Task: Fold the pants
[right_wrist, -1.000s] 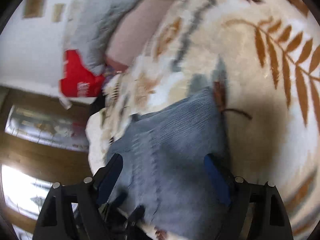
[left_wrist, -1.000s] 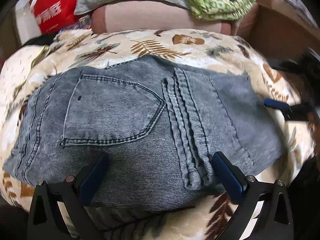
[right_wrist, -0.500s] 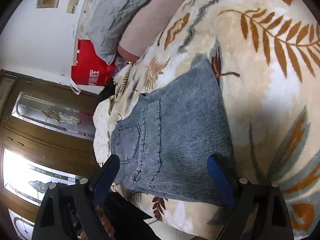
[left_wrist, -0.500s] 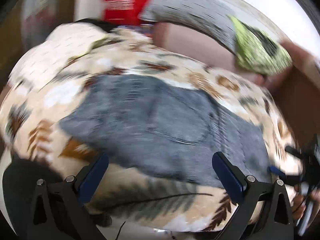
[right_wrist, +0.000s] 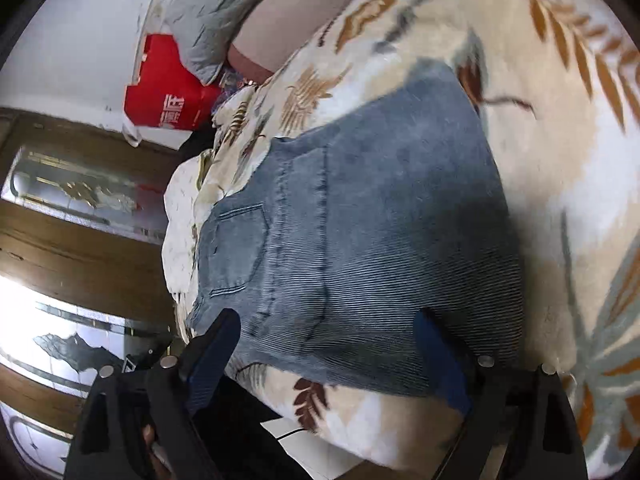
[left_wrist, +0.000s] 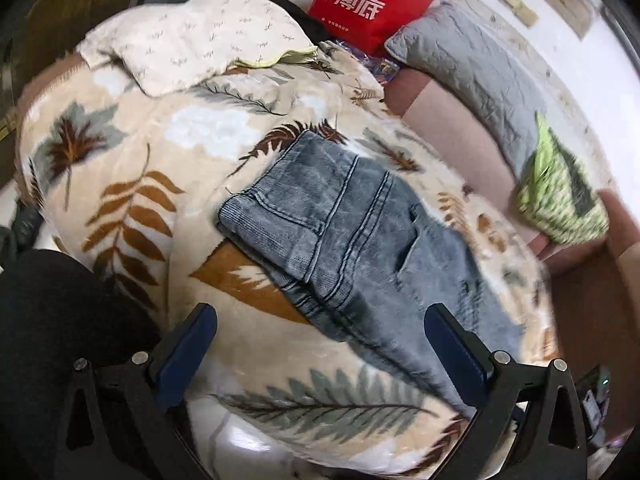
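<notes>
- The pants (left_wrist: 352, 240), grey-blue denim, lie folded into a compact stack on the leaf-patterned blanket (left_wrist: 132, 208) that covers the bed.
- The left tongs (left_wrist: 320, 348) stand apart with nothing between the blue pads; the pants lie just ahead of them and reach toward the right pad, which overlaps the nearest edge of the denim in the picture; I cannot tell whether it touches.
- The right tongs (right_wrist: 328, 356) also stand wide apart and empty; their jaws have just been opening a little further, and the pants (right_wrist: 360, 240) spread out directly ahead of them, with the near hem showing between the two pads.
- In the left wrist view a back pocket and double seams face up, and the folded layers show at the edge nearest the left pad.
- Beyond the pants from the left tongs sit a cream pillow (left_wrist: 200, 36), a red bag (left_wrist: 368, 4) with white lettering, a grey quilted cushion (left_wrist: 472, 72) and a green patterned cloth (left_wrist: 560, 196).
- To the left of the right tongs stands a wooden door (right_wrist: 60, 248) with glass panels.
</notes>
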